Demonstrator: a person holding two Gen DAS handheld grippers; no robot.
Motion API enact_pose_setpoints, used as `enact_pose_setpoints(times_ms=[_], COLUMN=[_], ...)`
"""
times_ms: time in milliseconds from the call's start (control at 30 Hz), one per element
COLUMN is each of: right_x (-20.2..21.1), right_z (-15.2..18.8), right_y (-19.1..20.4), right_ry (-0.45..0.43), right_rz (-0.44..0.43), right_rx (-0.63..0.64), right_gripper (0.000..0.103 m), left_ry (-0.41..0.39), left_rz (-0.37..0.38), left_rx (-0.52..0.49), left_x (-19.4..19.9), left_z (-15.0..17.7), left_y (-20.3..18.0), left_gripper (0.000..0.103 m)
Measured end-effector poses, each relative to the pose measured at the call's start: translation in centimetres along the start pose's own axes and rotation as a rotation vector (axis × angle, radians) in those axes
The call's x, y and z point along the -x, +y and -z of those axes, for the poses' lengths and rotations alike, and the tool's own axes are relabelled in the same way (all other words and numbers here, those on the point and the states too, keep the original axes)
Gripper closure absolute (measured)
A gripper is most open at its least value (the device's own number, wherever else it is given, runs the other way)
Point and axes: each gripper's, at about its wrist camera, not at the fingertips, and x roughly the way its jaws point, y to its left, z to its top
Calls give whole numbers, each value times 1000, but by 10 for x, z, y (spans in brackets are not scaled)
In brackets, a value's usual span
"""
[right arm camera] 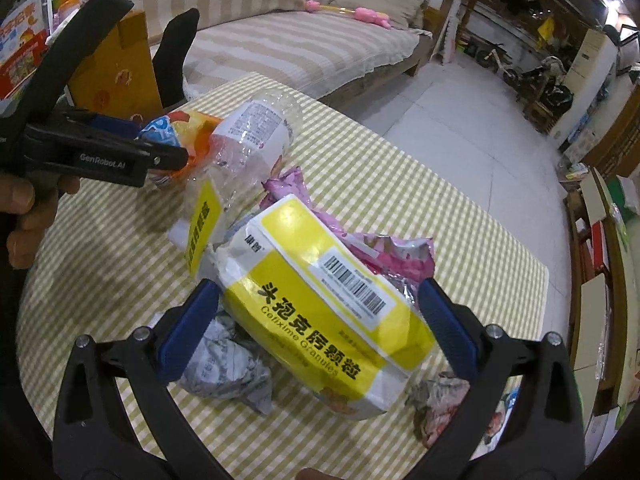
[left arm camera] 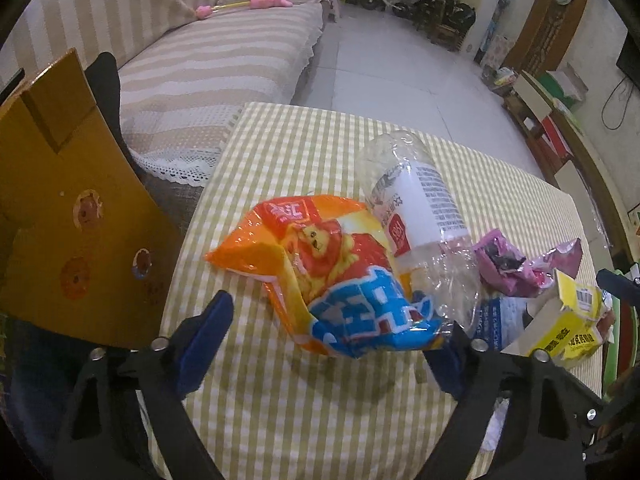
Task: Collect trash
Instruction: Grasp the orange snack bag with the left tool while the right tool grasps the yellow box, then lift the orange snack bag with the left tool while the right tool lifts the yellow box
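Note:
An orange and blue snack bag (left arm camera: 332, 276) lies on the checked tablecloth (left arm camera: 288, 396). My left gripper (left arm camera: 336, 340) is open, its blue fingers either side of the bag's near end. A crushed clear plastic bottle (left arm camera: 416, 208) lies behind the bag. In the right wrist view a yellow and white medicine box (right arm camera: 320, 300) lies between the open fingers of my right gripper (right arm camera: 320, 320). A pink wrapper (right arm camera: 384, 256) and crumpled paper (right arm camera: 224, 364) lie beside the box. The left gripper (right arm camera: 120, 156) shows there at the bag.
A brown cardboard box (left arm camera: 68, 216) stands at the table's left edge. A striped sofa (left arm camera: 192, 60) is behind the table. More crumpled trash (right arm camera: 440, 400) lies at the near right. Shelves and boxes (left arm camera: 560, 120) line the right wall.

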Motion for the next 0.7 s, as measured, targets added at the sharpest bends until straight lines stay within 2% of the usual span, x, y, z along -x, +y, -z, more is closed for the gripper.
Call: enact_pose_setpoints(times_ms=[233,333,367,433,567,600,700], right_x=[-3,-4,-4,-2,3,8,17], right_z=[1,3,3,5,8,8,5], right_y=[5,7,9,10,14,16,17], right_ry=[20,37,44,42,38,24,0], right_rz=[-12,-31,-26,-25,-57,-59,-55], right_rx=[54,80,100,124,141,152,150], right_gripper=[5,6,11,14,30,47,60], left_ry=[7,5,3,-5,-21,-24,-39], left_rz=[3,10,12,14,19,19,19], left_rx=[-21,-22,-21,-20,-18,-18,-21], left_x=[-2,0,1,3,10,12,20], left_z=[3,5,4,4,6,7,7], left_y=[-4,-3,-3,-3,-5,-5,-5], left_gripper=[55,60,61,62,63,63,64])
